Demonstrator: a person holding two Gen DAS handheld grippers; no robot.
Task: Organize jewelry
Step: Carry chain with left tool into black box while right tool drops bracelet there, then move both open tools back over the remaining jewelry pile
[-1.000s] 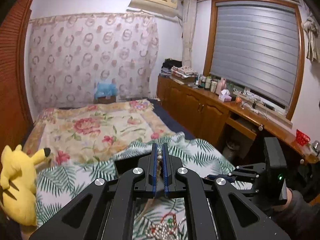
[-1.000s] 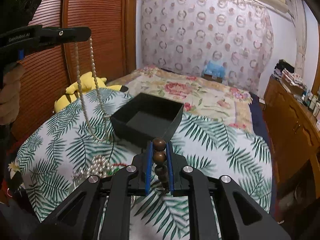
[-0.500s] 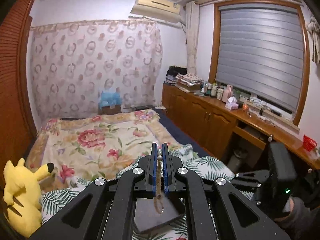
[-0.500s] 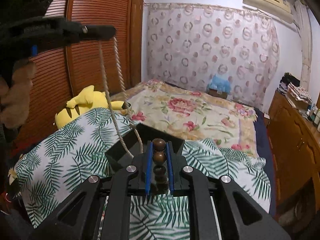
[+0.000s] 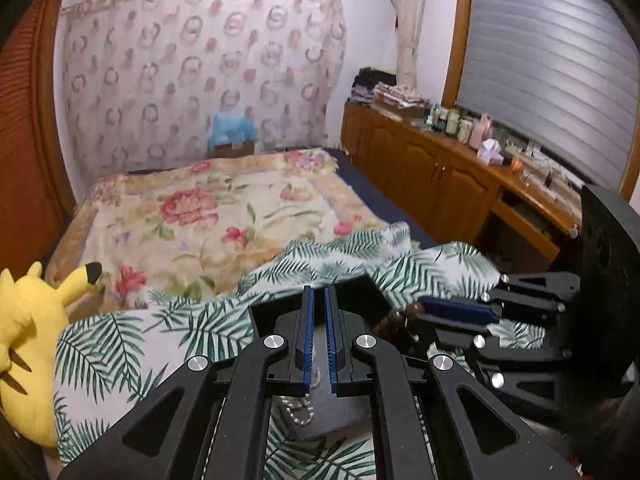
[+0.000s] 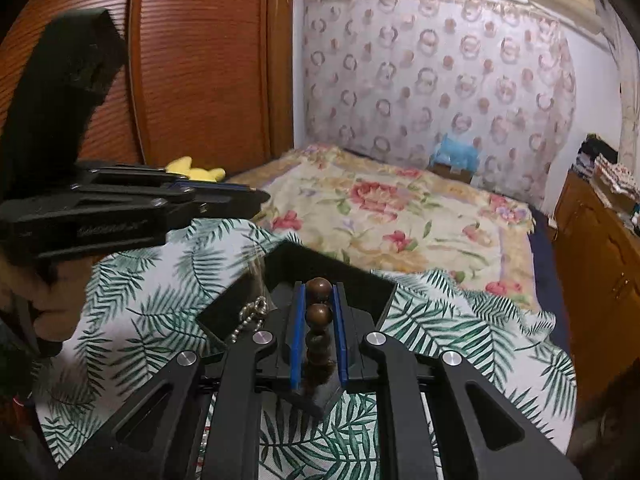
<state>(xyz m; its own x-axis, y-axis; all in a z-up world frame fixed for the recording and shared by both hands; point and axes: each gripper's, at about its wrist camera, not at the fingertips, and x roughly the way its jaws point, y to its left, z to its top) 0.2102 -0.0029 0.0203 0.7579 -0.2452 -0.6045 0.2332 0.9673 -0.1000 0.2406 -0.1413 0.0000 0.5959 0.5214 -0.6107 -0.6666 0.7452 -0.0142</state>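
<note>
Brown wooden beads [image 6: 319, 308] sit pinched in the right tool [image 6: 319, 300], directly over the black box [image 6: 292, 264]; a careless release could spill them onto the bed. Left tool [image 5: 319, 320] stands slightly parted, empty; its pale bead chain [image 5: 298, 410] lies coiled beneath in the box.

left wrist: bed faced from close above | right wrist: same | shared: black box [image 5: 340, 404] [image 6: 304, 268], each other's gripper
</note>
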